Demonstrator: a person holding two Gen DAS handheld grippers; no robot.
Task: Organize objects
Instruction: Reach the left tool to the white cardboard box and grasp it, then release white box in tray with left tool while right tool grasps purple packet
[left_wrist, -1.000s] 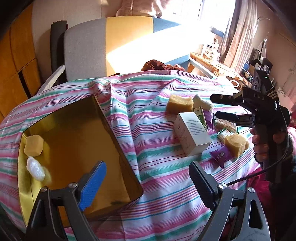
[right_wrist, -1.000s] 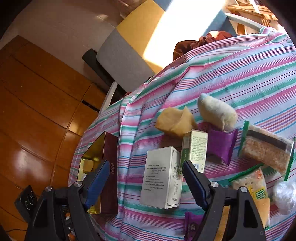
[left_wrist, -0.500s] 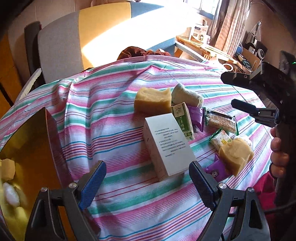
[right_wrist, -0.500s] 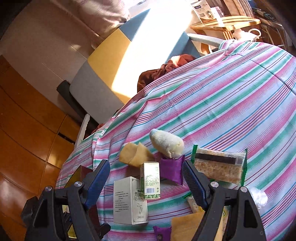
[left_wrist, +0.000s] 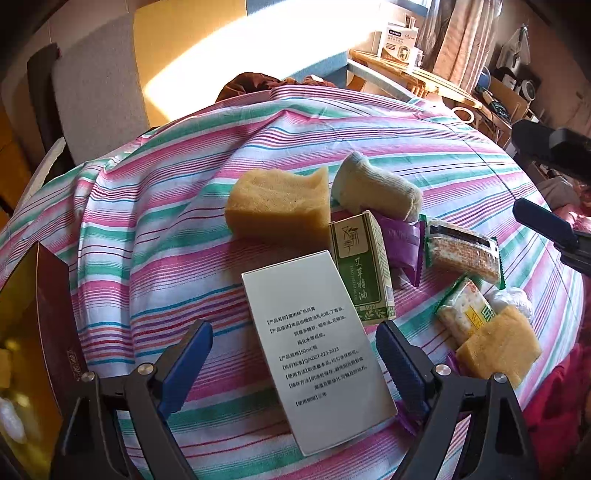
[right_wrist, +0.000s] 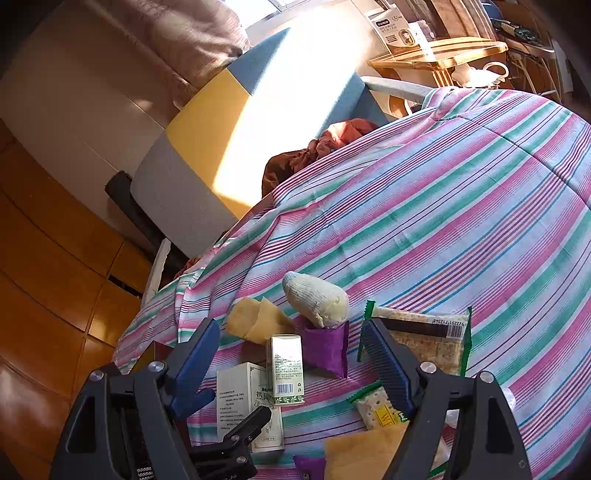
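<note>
1. Now the white box (left_wrist: 317, 347) lies flat on the striped cloth (left_wrist: 155, 229), directly under the left gripper (left_wrist: 295, 365), between its 2 blue fingers (left_wrist: 186, 365).
2. The jaws of the left gripper are closing, but the pads do not yet press on the box; a gap shows on both sides, so nothing is held.
3. The long axis of the box runs away from the camera and leans a little to the left at the far end, so the fingers stand across its short width. I judge this is the good direction for a grip.
4. The green box (left_wrist: 364, 269) touches the far right corner of the white box, and the right finger could catch it.
5. The right gripper (right_wrist: 291, 365) hangs over the same group with jaws wide apart and empty; the green box (right_wrist: 286, 369) is between its fingers, but lower.
6. The left hand is clearly nearer to the white box (right_wrist: 243, 402).
7. The open tray (left_wrist: 33, 332) is at the left edge, probably the goal
</note>
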